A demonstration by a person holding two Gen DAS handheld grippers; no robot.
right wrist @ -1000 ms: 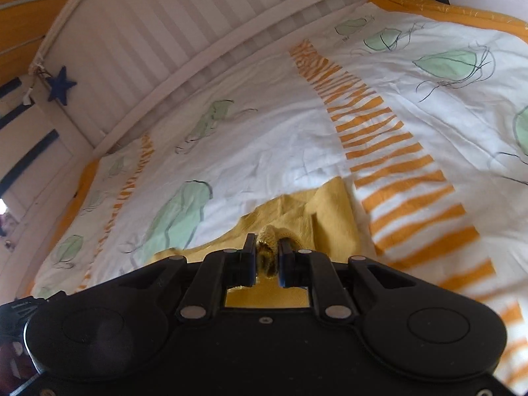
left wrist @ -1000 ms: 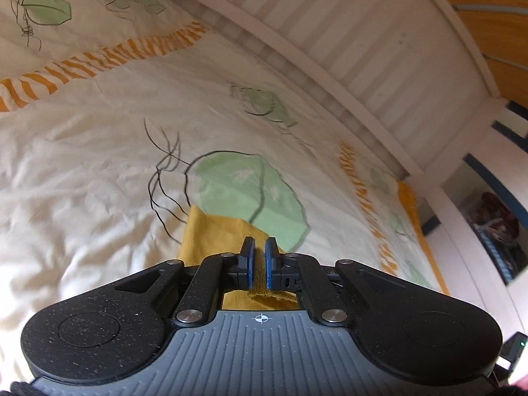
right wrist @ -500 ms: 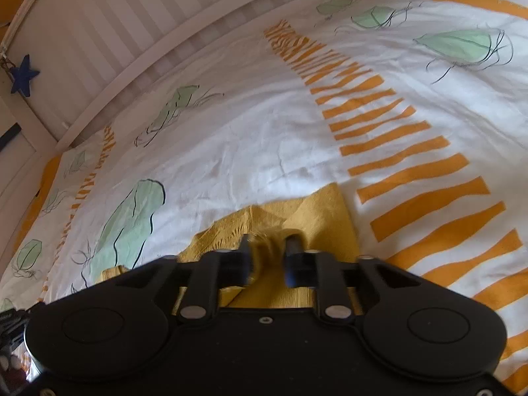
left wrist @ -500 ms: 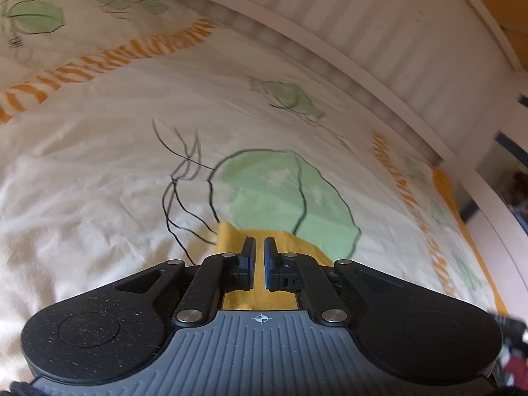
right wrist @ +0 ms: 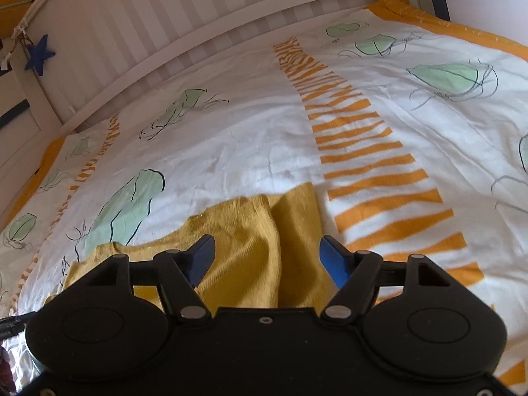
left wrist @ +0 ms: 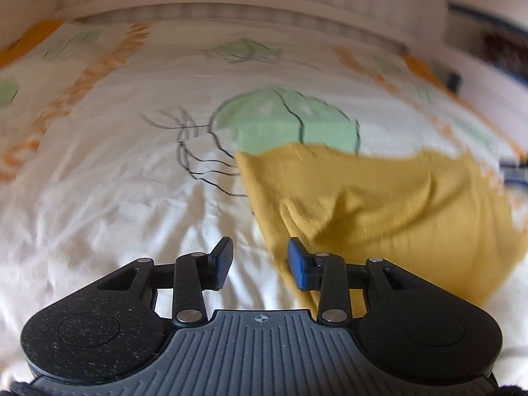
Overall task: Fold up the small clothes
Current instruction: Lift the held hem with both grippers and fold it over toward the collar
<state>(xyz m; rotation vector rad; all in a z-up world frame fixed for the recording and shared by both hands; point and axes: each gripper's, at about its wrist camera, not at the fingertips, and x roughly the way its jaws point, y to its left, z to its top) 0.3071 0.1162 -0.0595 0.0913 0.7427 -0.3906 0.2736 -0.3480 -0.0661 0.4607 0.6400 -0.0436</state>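
A small mustard-yellow garment (left wrist: pixel 389 204) lies crumpled on the bed cover (left wrist: pixel 99 198). In the left wrist view it spreads to the right of my left gripper (left wrist: pixel 259 259), whose jaws are opening; its left edge runs beside the right pad, and white sheet shows in the gap. Seen from the right wrist, the same garment (right wrist: pixel 250 247) lies bunched under and between the fingers of my right gripper (right wrist: pixel 267 257). Those jaws are opening too, wide apart, and the pads do not press the cloth.
The bed cover (right wrist: pixel 250 138) is white with green leaf prints and orange striped bands. A white slatted bed rail (right wrist: pixel 184 49) runs along the far side. A blue star (right wrist: pixel 39 54) hangs at its left end.
Both grippers were shut on the yellow cloth and have let it go, jaws now apart. Both sank toward the bed. The left view has rolled, and the garment now lies spread to its right.
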